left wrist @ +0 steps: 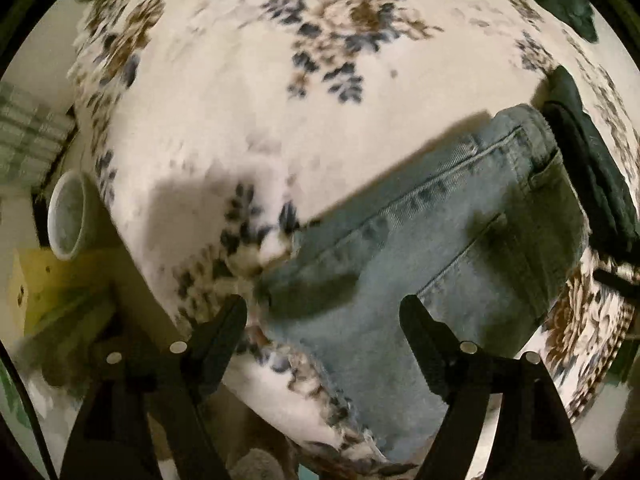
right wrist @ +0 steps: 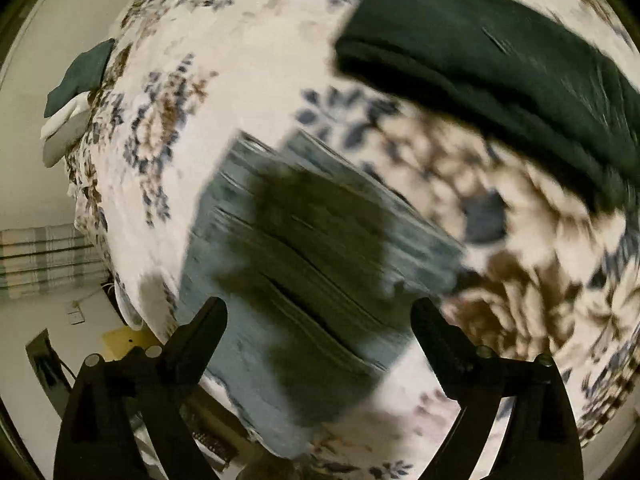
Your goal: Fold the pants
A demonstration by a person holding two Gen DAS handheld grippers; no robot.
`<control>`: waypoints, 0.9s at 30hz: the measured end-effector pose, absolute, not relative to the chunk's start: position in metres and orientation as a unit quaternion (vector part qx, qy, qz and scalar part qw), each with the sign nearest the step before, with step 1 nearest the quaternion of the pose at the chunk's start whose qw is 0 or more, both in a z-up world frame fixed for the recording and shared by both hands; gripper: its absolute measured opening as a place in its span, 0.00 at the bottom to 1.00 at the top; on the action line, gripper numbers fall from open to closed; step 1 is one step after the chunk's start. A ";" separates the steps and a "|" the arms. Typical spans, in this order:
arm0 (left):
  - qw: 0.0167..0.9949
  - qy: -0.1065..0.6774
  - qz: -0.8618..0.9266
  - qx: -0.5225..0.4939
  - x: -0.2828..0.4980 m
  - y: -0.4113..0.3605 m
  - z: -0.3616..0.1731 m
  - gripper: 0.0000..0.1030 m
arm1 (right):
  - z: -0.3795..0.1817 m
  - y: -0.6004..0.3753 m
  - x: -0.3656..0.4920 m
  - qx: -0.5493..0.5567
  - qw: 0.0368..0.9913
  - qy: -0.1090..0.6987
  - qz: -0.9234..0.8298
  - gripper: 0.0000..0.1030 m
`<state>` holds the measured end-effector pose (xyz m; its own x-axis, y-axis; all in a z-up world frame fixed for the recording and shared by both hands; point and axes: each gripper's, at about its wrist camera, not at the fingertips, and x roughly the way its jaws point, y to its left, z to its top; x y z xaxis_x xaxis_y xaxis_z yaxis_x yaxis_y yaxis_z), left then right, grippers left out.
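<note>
Light blue jeans lie folded in a compact stack on a floral blanket, near the bed's edge. My left gripper is open and empty, hovering just above the near end of the jeans. In the right wrist view the same jeans lie below, partly in shadow and blurred. My right gripper is open and empty above them.
A dark green folded garment lies on the blanket beside the jeans, also showing in the left wrist view. A white cup stands off the bed's left edge. Another dark cloth and white fabric sit at the far bed corner.
</note>
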<state>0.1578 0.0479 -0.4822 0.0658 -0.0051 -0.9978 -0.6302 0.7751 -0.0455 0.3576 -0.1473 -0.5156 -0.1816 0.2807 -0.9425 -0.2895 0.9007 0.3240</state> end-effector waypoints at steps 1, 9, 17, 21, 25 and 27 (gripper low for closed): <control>0.684 0.645 0.235 -0.249 0.153 0.044 -0.484 0.75 | -0.521 -0.153 0.356 -0.003 0.636 0.740 0.220 0.92; 0.661 0.658 0.261 -0.248 0.129 0.014 -0.508 0.75 | -0.571 -0.200 0.342 0.022 0.599 0.766 0.232 0.92; 0.660 0.658 0.263 -0.249 0.128 0.002 -0.510 0.75 | -0.576 -0.202 0.333 0.014 0.593 0.764 0.253 0.92; 0.662 0.659 0.260 -0.244 0.133 -0.005 -0.507 0.75 | -0.568 -0.190 0.330 0.002 0.595 0.761 0.259 0.92; 0.659 0.665 0.253 -0.244 0.134 -0.013 -0.512 0.75 | -0.570 -0.188 0.334 0.008 0.599 0.759 0.255 0.92; 0.651 0.669 0.247 -0.262 0.130 -0.016 -0.519 0.75 | -0.577 -0.188 0.339 0.018 0.600 0.760 0.247 0.92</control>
